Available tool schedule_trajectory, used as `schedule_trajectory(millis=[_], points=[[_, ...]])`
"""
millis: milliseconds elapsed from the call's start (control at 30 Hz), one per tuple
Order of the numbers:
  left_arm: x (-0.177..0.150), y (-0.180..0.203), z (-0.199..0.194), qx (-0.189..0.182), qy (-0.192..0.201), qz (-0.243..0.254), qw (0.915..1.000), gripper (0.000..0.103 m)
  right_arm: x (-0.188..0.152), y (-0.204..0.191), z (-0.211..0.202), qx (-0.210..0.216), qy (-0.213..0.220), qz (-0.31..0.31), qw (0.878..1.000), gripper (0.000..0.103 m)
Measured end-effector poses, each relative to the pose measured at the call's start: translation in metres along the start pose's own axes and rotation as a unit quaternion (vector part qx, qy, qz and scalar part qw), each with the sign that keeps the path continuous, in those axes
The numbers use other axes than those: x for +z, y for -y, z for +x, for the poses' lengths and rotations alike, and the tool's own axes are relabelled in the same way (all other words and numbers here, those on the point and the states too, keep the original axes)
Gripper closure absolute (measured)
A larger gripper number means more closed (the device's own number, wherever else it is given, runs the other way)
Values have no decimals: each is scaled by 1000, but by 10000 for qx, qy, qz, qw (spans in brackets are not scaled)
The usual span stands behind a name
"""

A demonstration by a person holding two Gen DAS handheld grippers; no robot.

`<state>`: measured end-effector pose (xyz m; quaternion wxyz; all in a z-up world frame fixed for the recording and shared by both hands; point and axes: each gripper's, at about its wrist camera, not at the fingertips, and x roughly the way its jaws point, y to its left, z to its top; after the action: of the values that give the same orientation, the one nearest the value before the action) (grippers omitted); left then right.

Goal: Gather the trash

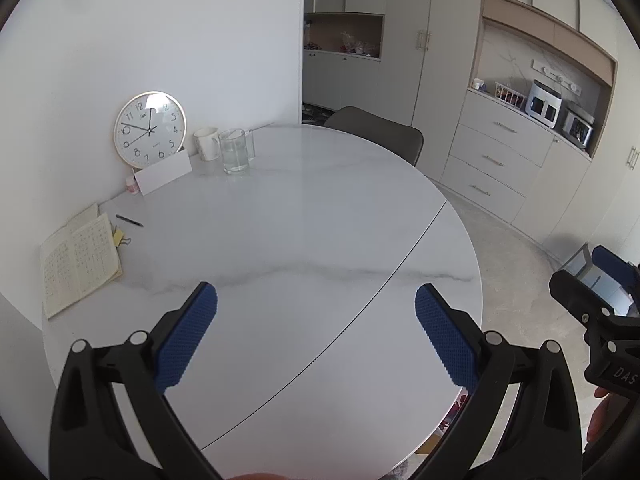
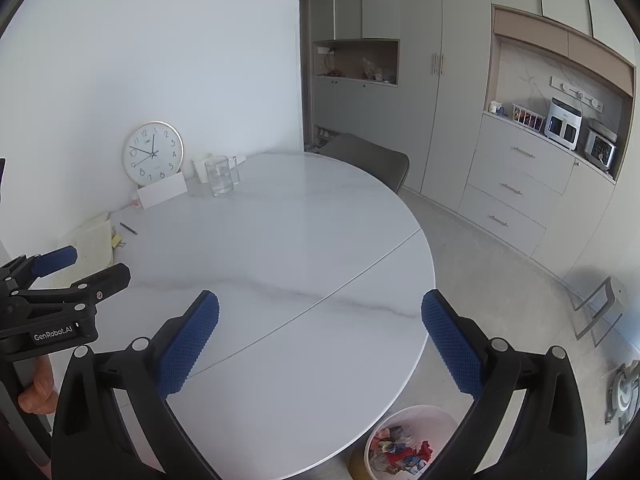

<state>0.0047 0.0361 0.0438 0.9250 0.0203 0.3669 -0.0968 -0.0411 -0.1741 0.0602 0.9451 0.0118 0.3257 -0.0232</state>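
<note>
Both of your grippers hang above the near part of the round white table (image 1: pixel 304 216), and each has its jaws spread wide with nothing between the blue pads: the left gripper (image 1: pixel 316 328) over the tabletop just left of the thin seam (image 1: pixel 360 312) that runs diagonally across it, the right gripper (image 2: pixel 320 334) over the seam and closer to the table's right edge. That curved right edge drops to open floor (image 2: pixel 500 280), with the drawer cabinets (image 2: pixel 516 184) well apart beyond it. The trash sits off the table: a white bin (image 2: pixel 408 440) on the floor just under the near right rim holds a heap of crumpled coloured wrappers (image 2: pixel 400 450). The broad middle of the tabletop lies bare in front of both grippers. Along the far left, against the wall, stand a wall clock (image 1: pixel 150 129), a white card (image 1: pixel 163 176) leaning at its foot, a white mug (image 1: pixel 207 143) and a glass pitcher (image 1: pixel 235 151) beside it. Nearer on the left lie an open notebook (image 1: pixel 78 264) and a pen (image 1: pixel 129 220). A grey chair (image 1: pixel 380 130) is tucked at the table's far side.
</note>
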Motion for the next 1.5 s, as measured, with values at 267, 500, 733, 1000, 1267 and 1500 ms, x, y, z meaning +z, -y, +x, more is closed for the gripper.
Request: schedule_trajectory(millis=[267, 500, 733, 1000, 1267, 1500], points=[[-3, -14, 2, -25, -15, -17, 10000, 8, -1, -14, 3, -85, -68, -35, 9999, 2], [-5, -19, 2, -35, -3, 55, 10000, 8, -2, -24, 3, -122, -111, -109, 9998, 2], [-6, -18, 4, -58, -56, 110, 9999, 8, -4, -24, 5, -137, -167, -148, 9997, 2], [-7, -19, 9, -99, -123, 133, 9998, 8, -4, -24, 10, -130, -235, -207, 9994, 2], [-6, -18, 12, -143, -135, 171, 9997, 8, -4, -20, 15, -115, -288, -204, 9993, 2], [-5, -16, 15, -153, -170, 206, 9995, 8, -3, -18, 18, -117, -322, -192, 9992, 2]])
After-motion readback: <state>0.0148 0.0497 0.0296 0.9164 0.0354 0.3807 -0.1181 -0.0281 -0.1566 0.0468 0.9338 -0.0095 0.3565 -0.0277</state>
